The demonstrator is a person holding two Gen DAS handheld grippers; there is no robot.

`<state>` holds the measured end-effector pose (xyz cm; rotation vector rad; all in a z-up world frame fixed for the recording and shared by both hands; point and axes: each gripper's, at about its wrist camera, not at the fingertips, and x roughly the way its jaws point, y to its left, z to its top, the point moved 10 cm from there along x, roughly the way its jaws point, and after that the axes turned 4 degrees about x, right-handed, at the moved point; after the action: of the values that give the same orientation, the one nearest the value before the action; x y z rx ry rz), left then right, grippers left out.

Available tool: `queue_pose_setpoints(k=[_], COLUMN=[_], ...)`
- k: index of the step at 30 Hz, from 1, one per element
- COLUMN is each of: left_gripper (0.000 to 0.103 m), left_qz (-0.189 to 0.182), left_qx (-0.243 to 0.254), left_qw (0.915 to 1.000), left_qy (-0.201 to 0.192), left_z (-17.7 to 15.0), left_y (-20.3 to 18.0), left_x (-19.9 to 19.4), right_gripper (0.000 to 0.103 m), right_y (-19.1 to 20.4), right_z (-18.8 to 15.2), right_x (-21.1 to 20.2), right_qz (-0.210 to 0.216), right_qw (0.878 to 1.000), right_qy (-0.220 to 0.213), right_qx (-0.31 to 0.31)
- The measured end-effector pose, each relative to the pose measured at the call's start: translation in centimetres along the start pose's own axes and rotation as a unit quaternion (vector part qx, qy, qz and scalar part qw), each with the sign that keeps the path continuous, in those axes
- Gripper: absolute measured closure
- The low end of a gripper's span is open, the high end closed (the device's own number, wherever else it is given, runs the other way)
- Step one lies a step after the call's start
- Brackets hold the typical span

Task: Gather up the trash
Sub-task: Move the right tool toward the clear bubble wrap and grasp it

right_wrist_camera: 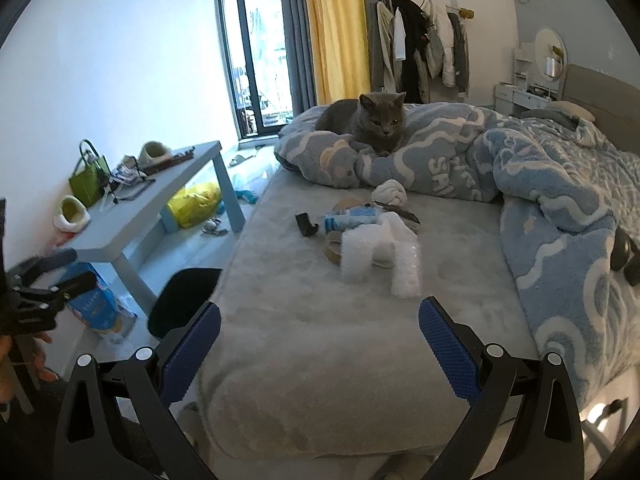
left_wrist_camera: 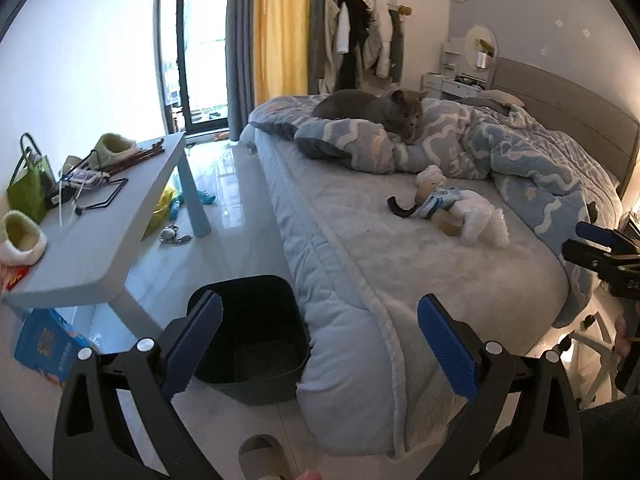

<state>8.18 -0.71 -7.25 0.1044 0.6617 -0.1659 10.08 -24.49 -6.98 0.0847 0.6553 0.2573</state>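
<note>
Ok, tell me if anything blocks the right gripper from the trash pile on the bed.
Nothing visible does: bare bed cover lies between the open right gripper and the trash pile. The cat sits beyond it.

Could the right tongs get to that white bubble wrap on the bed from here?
Probably yes. The right tongs are open and point at the bubble wrap, with only bare bed between. The cat sits well behind it.
</note>
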Motion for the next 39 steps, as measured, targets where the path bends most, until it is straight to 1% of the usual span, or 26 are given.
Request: queue_pose_setpoints(k=[2,3,5,8,10,12,13,15,17,19,20,21,22,24,26,29,30,32,37,39], left_gripper=[0.003,0.003,0.003,0.003,0.003,0.003,0.003,0.003,0.003,0.004,0.004,0.004,0.005,0.007,0.021,0.024,0.026,0.034,0.034,0.034], left_qz=[-0.009,-0.011,-0.002,0.005,0.001,-0.011,-0.009,-0.011,-0.020,-0.024,-0.031,-0.046,-0.056,-0.077,-0.089,-0.121,-0.126,-0.133,-0.163,-0.160], left_qx=[0.009,0.014,0.021,0.022,0.023,0.031,0.034,0.040,0.046,0.062,0.071,0.078,0.081,0.087,0.089,0.078,0.079,0.089,0.086,0.091], left_qw=[0.9997,0.9995,0.9997,0.9997,0.9997,0.9994,0.9994,0.9991,0.9987,0.9978,0.9970,0.9959,0.9951,0.9931,0.9919,0.9891,0.9885,0.9866,0.9826,0.9826], left_qy=[0.022,0.025,0.008,-0.001,0.001,0.000,0.000,0.000,0.006,0.008,0.009,0.009,0.010,0.015,0.018,0.028,0.029,0.031,0.026,0.024], left_z=[-0.1,-0.1,0.5,1.2,1.6,2.1,2.3,2.6,3.0,3.4,3.6,3.7,3.8,4.1,4.0,3.7,3.7,3.9,5.1,5.3], left_y=[-0.6,-0.9,-1.2,-1.5,-1.8,-2.6,-2.8,-3.2,-4.1,-5.0,-5.6,-6.4,-6.9,-8.2,-8.9,-10.2,-10.6,-11.5,-13.6,-14.0], left_x=[0.9,1.2,1.4,2.1,2.9,3.7,4.2,4.9,6.0,7.1,7.6,8.1,8.4,9.4,10.0,11.0,11.1,11.5,11.9,12.4], right_gripper=[0.003,0.003,0.003,0.003,0.003,0.003,0.003,0.003,0.003,0.007,0.013,0.015,0.016,0.020,0.022,0.026,0.029,0.033,0.035,0.036], right_y=[-0.5,-0.8,-1.3,-2.3,-2.9,-3.7,-4.1,-5.1,-5.9,-6.5,-6.8,-7.1,-7.4,-7.8,-8.1,-8.8,-9.0,-9.3,-9.4,-9.5], right_z=[0.0,-0.1,-0.2,-0.6,-0.8,-1.0,-1.0,-0.9,-0.7,-0.5,-0.4,-0.3,-0.2,-0.2,-0.3,-0.3,-0.1,0.2,0.8,0.7], right_x=[0.7,1.1,1.9,3.6,4.5,5.6,5.9,6.7,7.4,7.9,8.2,8.6,8.9,9.6,10.2,10.7,10.8,11.1,11.9,12.3], right_qz=[-0.004,-0.004,-0.005,-0.004,-0.004,-0.004,-0.004,0.000,0.004,0.004,0.005,0.005,0.003,0.002,0.000,0.002,0.003,0.007,0.009,0.007], right_qw=[1.000,1.000,1.000,1.000,1.000,1.000,1.000,1.000,1.000,0.999,0.999,0.999,0.999,0.999,0.999,0.999,0.999,0.998,0.998,0.997], right_qy=[0.004,0.006,0.009,0.016,0.018,0.021,0.021,0.020,0.017,0.017,0.019,0.020,0.023,0.030,0.036,0.041,0.042,0.045,0.052,0.058], right_qx=[-0.004,-0.006,-0.009,-0.012,-0.010,-0.004,0.000,0.013,0.025,0.031,0.033,0.032,0.030,0.025,0.021,0.026,0.032,0.038,0.043,0.045])
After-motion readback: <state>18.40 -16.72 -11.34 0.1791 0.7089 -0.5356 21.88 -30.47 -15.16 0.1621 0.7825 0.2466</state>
